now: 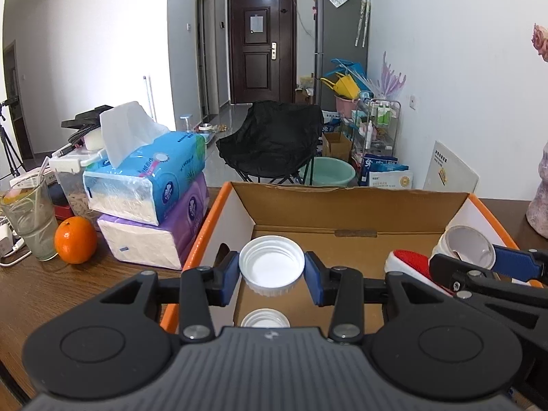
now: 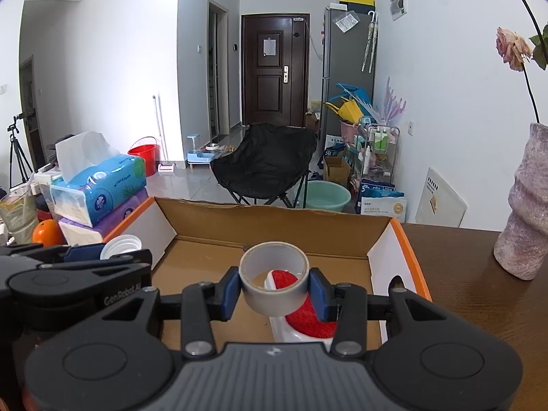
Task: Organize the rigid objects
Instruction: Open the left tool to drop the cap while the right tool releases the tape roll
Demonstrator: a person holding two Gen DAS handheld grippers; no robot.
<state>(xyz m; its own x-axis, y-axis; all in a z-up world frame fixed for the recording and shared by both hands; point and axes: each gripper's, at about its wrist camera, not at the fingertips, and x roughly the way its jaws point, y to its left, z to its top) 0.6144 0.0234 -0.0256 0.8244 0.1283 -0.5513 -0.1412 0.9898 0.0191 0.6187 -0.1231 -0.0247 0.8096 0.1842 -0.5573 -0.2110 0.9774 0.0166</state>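
An open cardboard box (image 1: 352,205) with orange outer walls stands on the brown wooden tabletop (image 1: 89,284), and both grippers reach into it from the near edge. The left gripper (image 1: 271,270) has its jaws clamped on a white ribbed cap (image 1: 271,265) — open side up, one blue pad on each side of its rim — held above the box floor near the box's left wall. Under it, half hidden by the gripper body, a second white cap (image 1: 265,318) lies on the floor of the box. The right gripper (image 2: 274,286) holds a grey tape roll (image 2: 274,275), its jaws pressed against the roll's outer wall, the hole facing up and tilted toward the camera. Below the roll a white brush with a red pad (image 2: 308,315) lies in the box toward its right wall. Outside the box, toward the tabletop's left edge, two tissue packs (image 1: 150,185) are stacked, the blue one on the purple one, with an orange (image 1: 75,239) and a glass with a straw (image 1: 30,222) beside them. Near the right edge stands a mottled pink vase (image 2: 527,212) with a dried rose.
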